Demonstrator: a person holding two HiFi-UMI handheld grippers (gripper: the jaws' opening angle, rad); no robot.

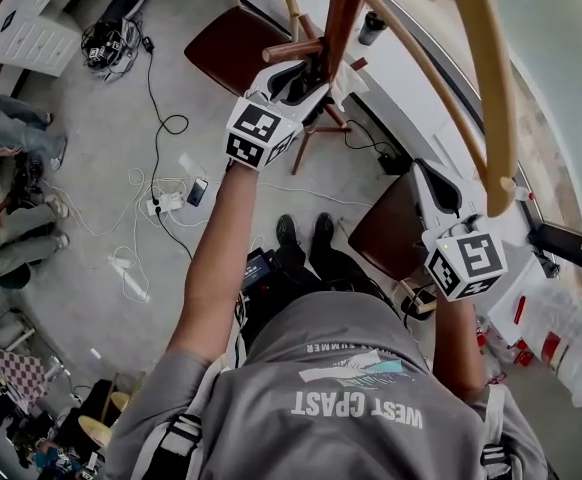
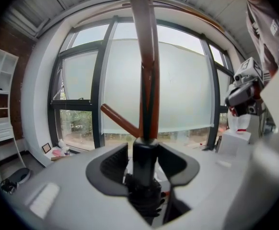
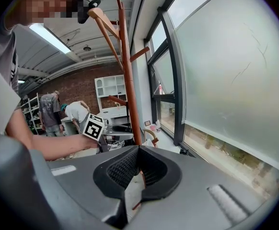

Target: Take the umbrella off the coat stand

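Observation:
The brown wooden coat stand (image 1: 343, 13) rises just ahead of me, with pale curved arms (image 1: 491, 78) at its top. A black folded umbrella (image 2: 144, 176) hangs against the pole (image 2: 146, 56), below a slanted peg (image 2: 120, 121). My left gripper (image 1: 309, 80) is at the pole, and its jaws (image 2: 144, 164) stand open on either side of the umbrella, close to it, with a thin gap on the left. My right gripper (image 1: 423, 170) hangs lower on the right, away from the stand (image 3: 127, 71). Its jaws (image 3: 138, 150) are shut, with nothing between them.
Two brown chair seats (image 1: 231, 48) (image 1: 386, 233) flank the stand's base. Cables and a power strip (image 1: 161, 203) lie on the floor at left, near seated people (image 1: 11, 128). A large window (image 2: 178, 80) is behind the stand, and white bags (image 1: 571, 338) sit at right.

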